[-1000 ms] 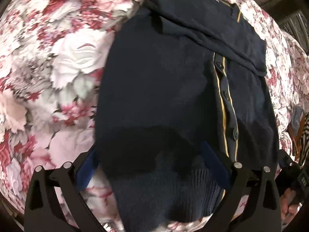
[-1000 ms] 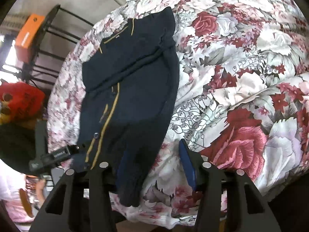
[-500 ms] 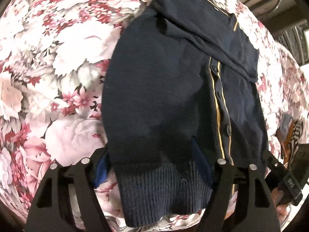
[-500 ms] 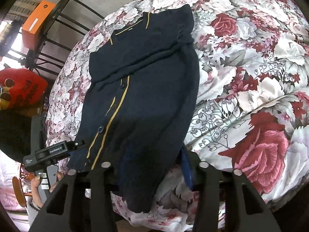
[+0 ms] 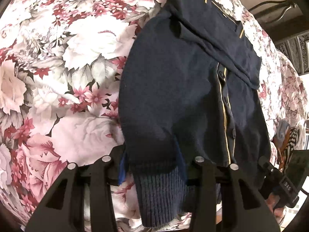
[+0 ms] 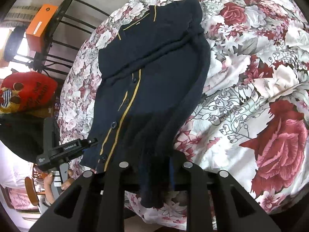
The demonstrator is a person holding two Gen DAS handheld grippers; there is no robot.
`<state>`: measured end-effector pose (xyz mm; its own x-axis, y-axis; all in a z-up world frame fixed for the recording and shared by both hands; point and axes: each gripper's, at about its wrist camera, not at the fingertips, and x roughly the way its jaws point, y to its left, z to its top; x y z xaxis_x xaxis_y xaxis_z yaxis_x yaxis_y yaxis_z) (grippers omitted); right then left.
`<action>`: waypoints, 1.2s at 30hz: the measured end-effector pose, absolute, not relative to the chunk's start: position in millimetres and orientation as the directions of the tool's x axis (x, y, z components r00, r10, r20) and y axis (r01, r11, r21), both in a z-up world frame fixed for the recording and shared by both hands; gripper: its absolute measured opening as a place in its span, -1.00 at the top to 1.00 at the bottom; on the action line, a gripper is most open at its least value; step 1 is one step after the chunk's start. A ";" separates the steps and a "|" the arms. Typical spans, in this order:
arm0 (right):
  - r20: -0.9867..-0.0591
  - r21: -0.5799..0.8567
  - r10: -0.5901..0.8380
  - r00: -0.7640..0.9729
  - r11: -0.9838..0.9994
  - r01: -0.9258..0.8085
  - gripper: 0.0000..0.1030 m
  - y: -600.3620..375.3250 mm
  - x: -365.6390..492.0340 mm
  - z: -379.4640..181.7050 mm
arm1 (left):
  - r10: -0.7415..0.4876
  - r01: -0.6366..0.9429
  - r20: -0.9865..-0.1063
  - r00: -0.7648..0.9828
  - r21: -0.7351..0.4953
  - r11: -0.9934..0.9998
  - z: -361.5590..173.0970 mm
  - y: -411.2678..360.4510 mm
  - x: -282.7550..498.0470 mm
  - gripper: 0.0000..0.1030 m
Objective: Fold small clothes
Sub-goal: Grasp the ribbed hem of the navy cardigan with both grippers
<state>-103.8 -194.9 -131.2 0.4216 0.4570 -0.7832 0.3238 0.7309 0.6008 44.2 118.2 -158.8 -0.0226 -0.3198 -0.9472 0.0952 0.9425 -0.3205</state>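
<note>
A small navy cardigan [image 5: 173, 89] with yellow button trim lies on a floral bedspread [image 5: 58, 61], its top part folded across. My left gripper [image 5: 152, 166] has its blue-padded fingers closed in around the ribbed hem at the garment's left bottom corner. In the right wrist view the cardigan [image 6: 150, 81] stretches away from me, and my right gripper [image 6: 156, 168] is closed around the hem at its right bottom corner. The left gripper's body [image 6: 63, 150] shows at the garment's other corner.
The bedspread [image 6: 251, 77] spreads wide to the right. An orange box [image 6: 40, 25] sits on a black metal rack beyond the bed, with a red cushion [image 6: 25, 90] below it. The bed's near edge is just under both grippers.
Both grippers' fingers have closed in from wide open onto the cardigan's hem corners. Both cameras have pulled back, so more of the garment shows.
</note>
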 end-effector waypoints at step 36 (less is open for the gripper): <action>-0.737 0.652 0.462 0.494 0.677 0.340 0.82 -232.1 -141.0 -109.6 | -0.388 0.133 -0.921 0.029 -0.381 0.915 -114.5 100.6 3.8 0.73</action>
